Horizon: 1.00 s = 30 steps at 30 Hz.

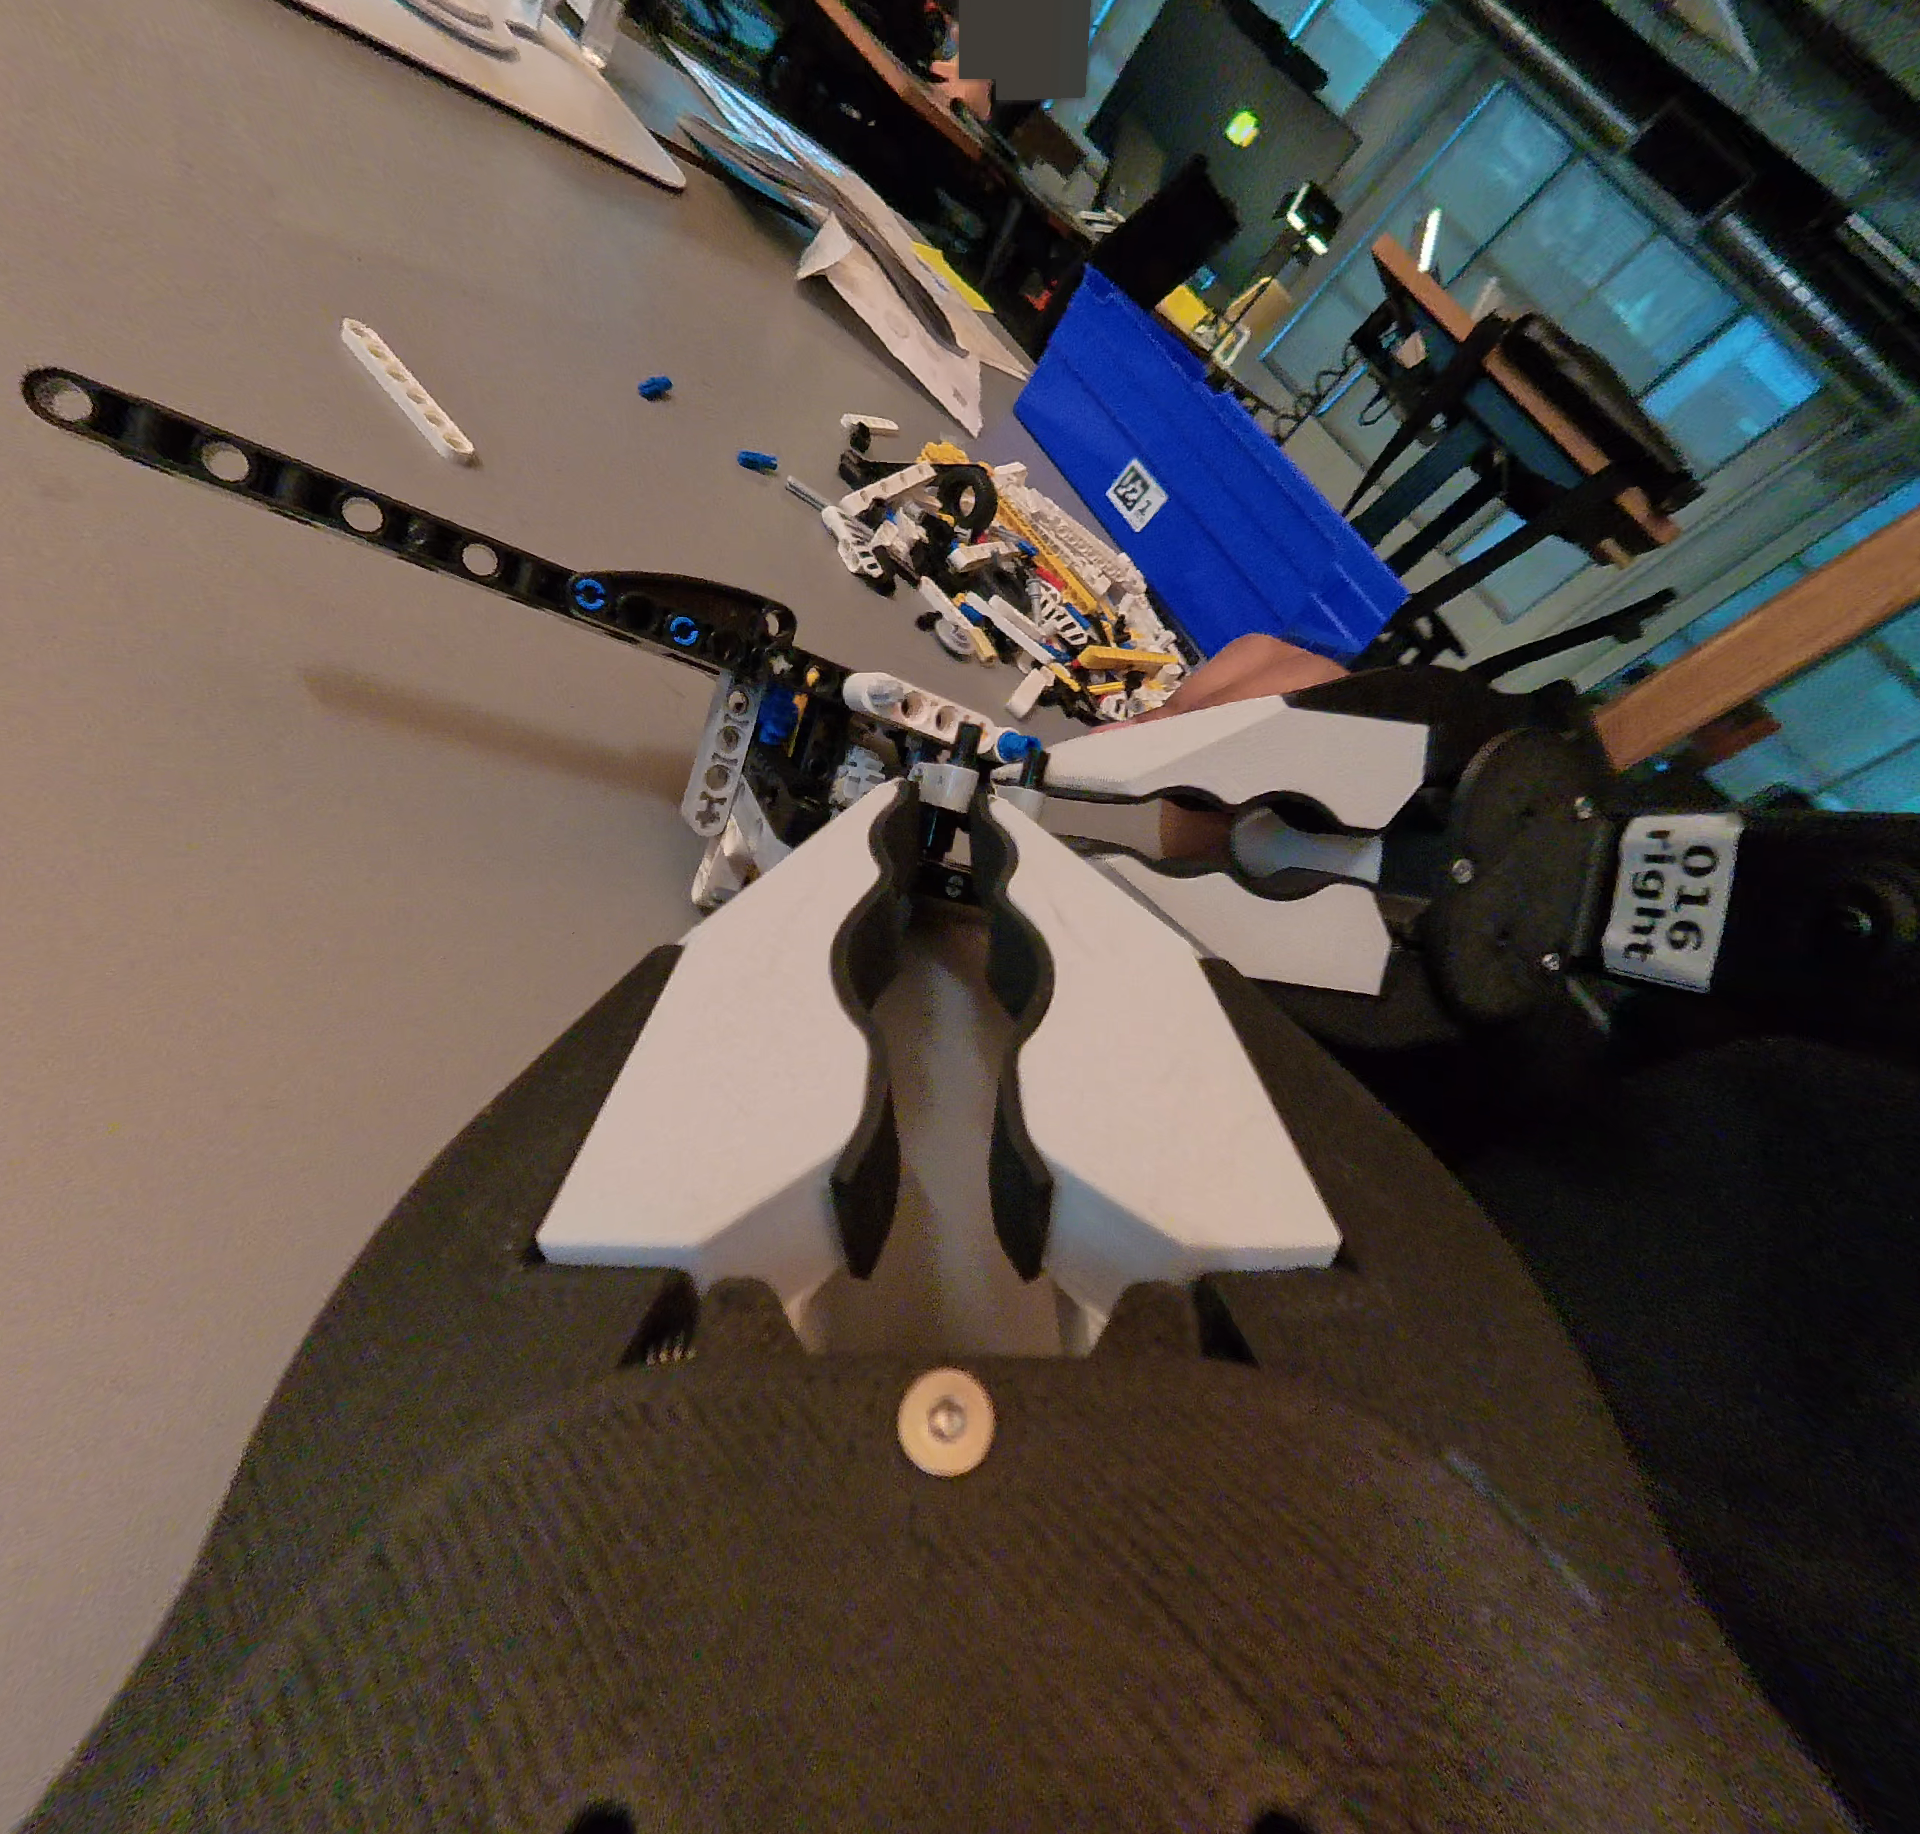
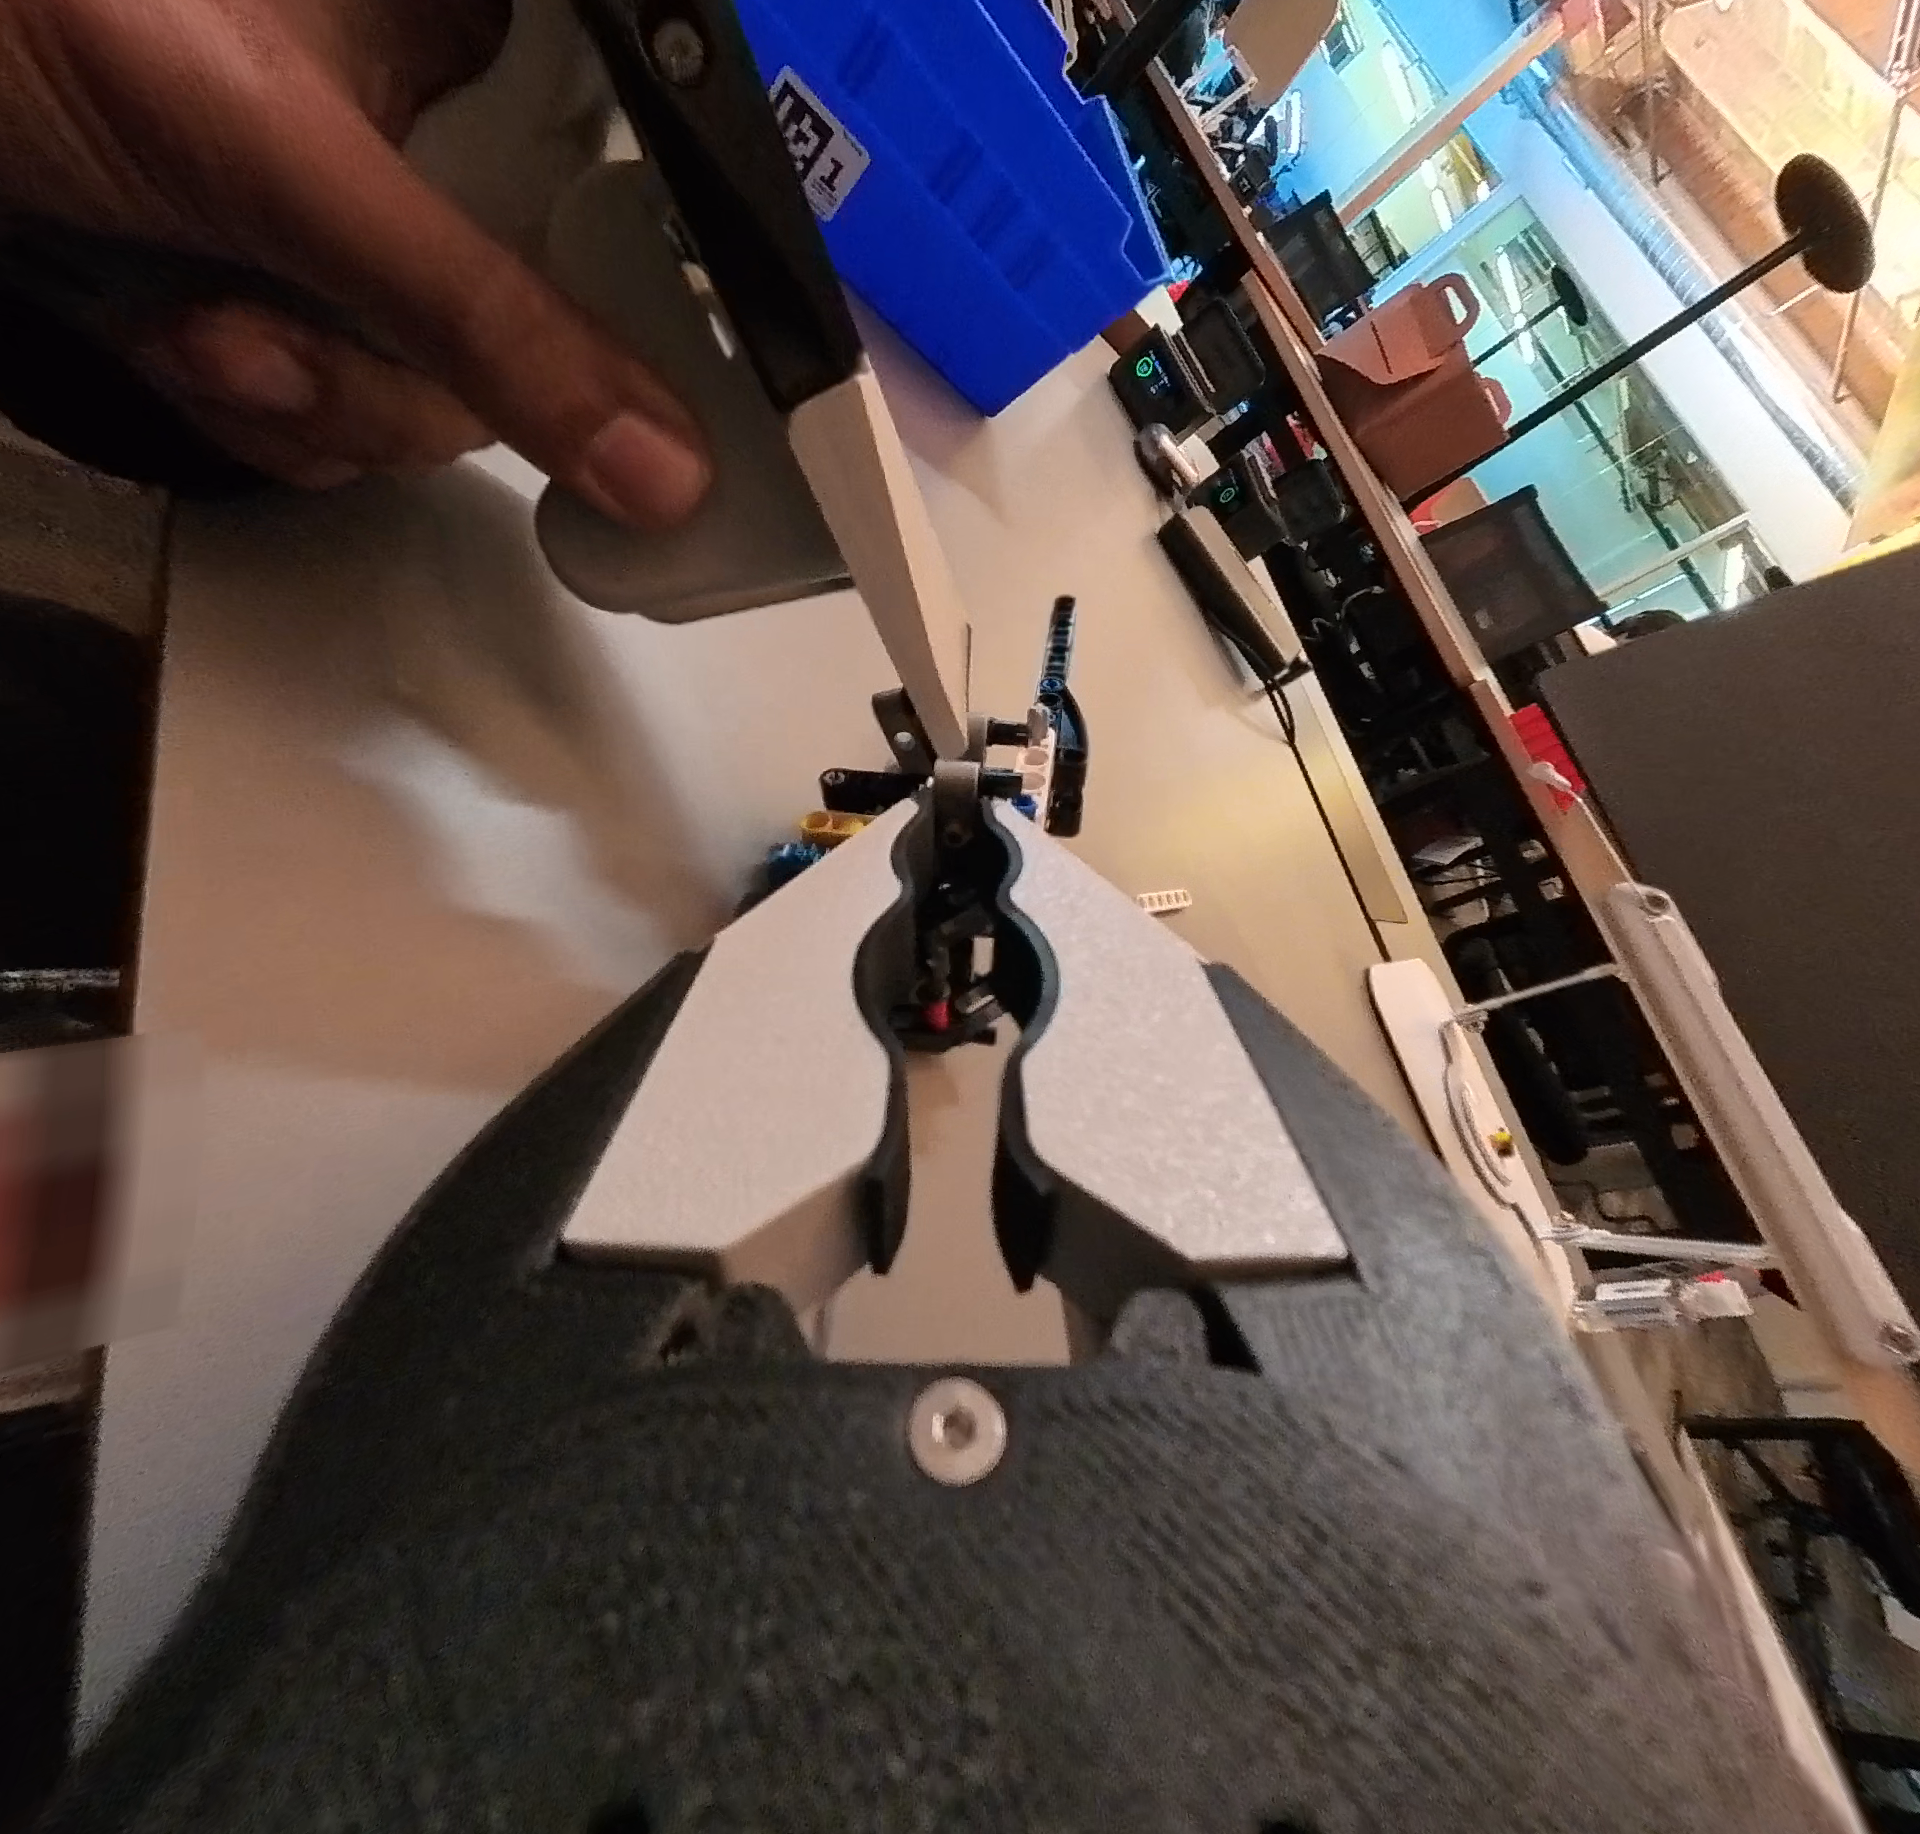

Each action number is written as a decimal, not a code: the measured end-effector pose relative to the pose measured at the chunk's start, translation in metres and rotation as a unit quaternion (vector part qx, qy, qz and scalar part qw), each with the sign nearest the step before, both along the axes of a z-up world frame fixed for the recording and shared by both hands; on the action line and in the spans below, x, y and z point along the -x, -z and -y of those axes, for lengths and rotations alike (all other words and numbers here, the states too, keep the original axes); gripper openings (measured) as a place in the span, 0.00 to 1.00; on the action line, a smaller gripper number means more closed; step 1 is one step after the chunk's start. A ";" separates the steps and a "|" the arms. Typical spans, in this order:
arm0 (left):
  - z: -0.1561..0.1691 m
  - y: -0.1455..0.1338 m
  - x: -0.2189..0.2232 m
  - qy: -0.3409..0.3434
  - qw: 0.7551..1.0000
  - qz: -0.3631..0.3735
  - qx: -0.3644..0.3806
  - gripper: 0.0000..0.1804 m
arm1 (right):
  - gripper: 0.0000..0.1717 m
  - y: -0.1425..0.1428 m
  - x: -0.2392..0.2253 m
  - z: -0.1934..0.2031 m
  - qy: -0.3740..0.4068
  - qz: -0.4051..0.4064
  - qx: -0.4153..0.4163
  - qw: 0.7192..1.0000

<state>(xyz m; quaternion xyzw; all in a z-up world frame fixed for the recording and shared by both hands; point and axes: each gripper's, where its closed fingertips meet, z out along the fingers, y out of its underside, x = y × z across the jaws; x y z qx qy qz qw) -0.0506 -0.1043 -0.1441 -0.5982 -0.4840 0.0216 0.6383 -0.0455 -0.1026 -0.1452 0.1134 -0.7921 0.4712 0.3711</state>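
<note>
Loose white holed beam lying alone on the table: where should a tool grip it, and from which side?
Grip the flat white plastic holed beam mid-length across its narrow width, coming from above. It lies flat on the grey table, with both long edges free and nothing beside it.

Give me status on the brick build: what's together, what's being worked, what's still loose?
Together: a partial model with a long black beam sticking out. In hand: the left tool is closed on a small grey connector at the model's near end; the right tool grips a similar grey piece beside it. Loose: a white beam, blue pins and a parts pile by the blue bin.
</note>
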 end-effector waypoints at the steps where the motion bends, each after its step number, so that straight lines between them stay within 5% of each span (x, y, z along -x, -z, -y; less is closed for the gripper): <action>1: 0.000 0.000 0.000 -0.006 1.000 -0.005 0.013 0.03 | 0.02 0.000 0.000 0.000 0.001 -0.001 -0.004 1.000; 11: 0.006 -0.001 0.008 -0.074 0.968 -0.094 0.222 0.02 | 0.02 0.000 0.003 0.004 0.013 0.023 -0.017 1.000; 18: -0.002 -0.007 0.007 -0.014 0.987 -0.083 0.139 0.03 | 0.02 0.001 -0.001 0.000 -0.015 0.021 -0.018 1.000; 30: -0.002 -0.003 0.007 0.000 0.985 -0.076 0.152 0.03 | 0.02 -0.001 0.002 0.000 -0.018 0.025 0.001 1.000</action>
